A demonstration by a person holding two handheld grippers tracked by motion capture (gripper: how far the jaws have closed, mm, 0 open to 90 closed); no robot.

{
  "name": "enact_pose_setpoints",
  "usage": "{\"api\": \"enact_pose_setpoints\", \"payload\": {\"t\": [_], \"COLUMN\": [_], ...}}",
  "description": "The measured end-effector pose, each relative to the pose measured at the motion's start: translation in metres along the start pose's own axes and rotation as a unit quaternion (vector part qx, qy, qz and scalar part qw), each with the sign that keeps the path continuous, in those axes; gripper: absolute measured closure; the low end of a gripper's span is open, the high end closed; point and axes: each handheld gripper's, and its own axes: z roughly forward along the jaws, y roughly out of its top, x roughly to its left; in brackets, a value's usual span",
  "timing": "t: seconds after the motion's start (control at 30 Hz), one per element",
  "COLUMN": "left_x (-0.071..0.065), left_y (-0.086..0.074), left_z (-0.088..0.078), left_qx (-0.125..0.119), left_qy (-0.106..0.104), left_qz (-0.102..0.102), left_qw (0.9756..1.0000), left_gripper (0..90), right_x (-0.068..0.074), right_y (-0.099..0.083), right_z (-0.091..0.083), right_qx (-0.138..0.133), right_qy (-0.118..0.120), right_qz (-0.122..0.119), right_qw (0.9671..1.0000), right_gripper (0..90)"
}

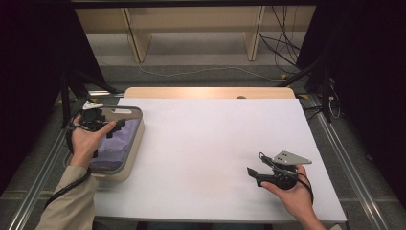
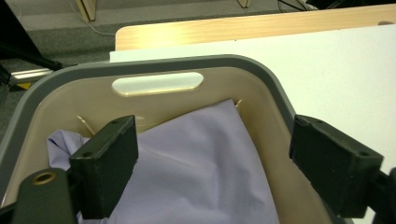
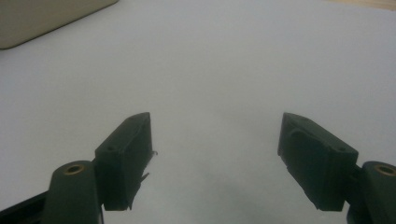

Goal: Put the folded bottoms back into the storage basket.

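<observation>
The white table (image 1: 210, 143) takes up the middle of the high view, with a strip of light wood (image 1: 210, 92) along its far edge; its near edge is cut off by the bottom of the frame. Beyond it, at the top of the frame, the floor carries pale wooden frame legs and a tangle of cables, too dim to sort out, and both sides of the picture fall into darkness.

At the left edge of the table sits the beige bin (image 1: 135, 139) with a grey rim. In the left gripper view its far wall (image 2: 56, 100) shows a slotted handle hole, while its near wall is cut off below the frame. Inside lies the lavender cloth (image 2: 201, 172), crumpled, filling the floor of the bin and rising toward the far wall; its lower part is hidden behind the jaws, and in the high view the person's left hand covers part of it (image 1: 117, 143).

The left gripper (image 1: 103, 125) hangs over the bin at the left of the high view. In its own view the jaws stand wide apart, released, with the cloth below them and nothing between the pads.

The right gripper (image 1: 253, 175) rests low at the lower right of the table, a grey three-cornered plate on top. In the right gripper view (image 3: 215, 154) its jaws stand spread over bare white table, gripping nothing; a corner of the bin (image 3: 42, 18) shows at the upper left, cut off by the frame.
</observation>
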Motion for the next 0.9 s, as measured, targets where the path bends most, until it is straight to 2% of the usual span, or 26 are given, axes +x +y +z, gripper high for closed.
{"api": "enact_pose_setpoints", "payload": {"t": [0.1,0.13,0.3,0.43,0.5,0.9], "left_x": [-0.002,-0.003,-0.01,-0.019,-0.02,-0.041], "left_y": [0.0,-0.001,-0.003,-0.005,-0.005,-0.007], "left_z": [-0.002,-0.003,-0.006,-0.009,-0.01,-0.021], "left_qx": [-0.002,-0.003,-0.007,-0.011,-0.009,-0.026], "left_qy": [-0.002,-0.002,-0.006,-0.027,-0.029,-0.049], "left_qz": [-0.002,0.005,0.014,0.022,0.028,0.047], "left_qw": [1.0,1.0,0.9999,0.9993,0.9992,0.9974], "left_gripper": [10.6,10.2,7.7,4.4,1.5,0.0], "right_x": [0.0,0.0,-0.001,-0.001,-0.002,-0.003], "right_y": [0.0,0.0,0.0,0.0,0.0,0.0], "right_z": [0.0,0.0,0.0,-0.001,-0.001,-0.002], "right_qx": [0.0,0.0,0.003,0.004,0.002,0.0], "right_qy": [0.0,0.0,-0.001,-0.001,-0.001,-0.001], "right_qz": [0.0,0.0,0.0,0.001,0.001,0.001], "right_qw": [1.0,1.0,1.0,1.0,1.0,1.0], "right_gripper": [27.2,27.2,27.0,27.0,27.0,26.9]}}
